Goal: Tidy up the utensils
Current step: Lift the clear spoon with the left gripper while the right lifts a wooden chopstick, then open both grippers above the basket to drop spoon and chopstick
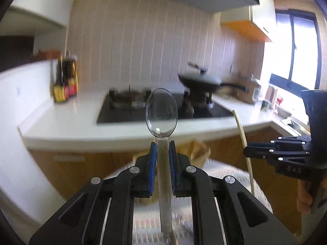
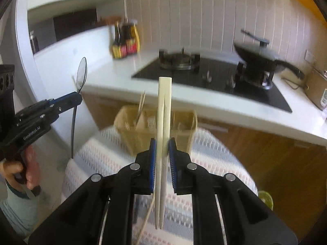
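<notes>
1. While both hands hold utensils aloft, the clear plastic spoon (image 1: pixel 161 112) stands bowl-up in the left gripper (image 1: pixel 162 153), whose fingers (image 1: pixel 153 159) are nearly shut on its flat, slim handle.
2. Beside it, the right gripper (image 2: pixel 162 153) has its fingers (image 2: pixel 152 157) all but closed on a pair of pale chopsticks (image 2: pixel 163 134), square ends up and tapered tips hanging below.
3. Gripped near mid-length and upright, each utensil looks set for a drop into the holder (image 2: pixel 155 130), likely the next step.
4. That holder, a beige, box-shaped plastic caddy, sits at the far edge of a small table (image 2: pixel 214 163) under a woven cloth striped pale blue and pink; thin sticks already poke from its left side.
5. Behind runs the white worktop (image 2: pixel 245 110), smooth and glossy, with an inset black glass hob (image 2: pixel 214 77).
6. A dark lidded wok (image 2: pixel 259 61) rests on the right burner, and sauce bottles (image 2: pixel 124 45) stand against the ribbed wall.
</notes>
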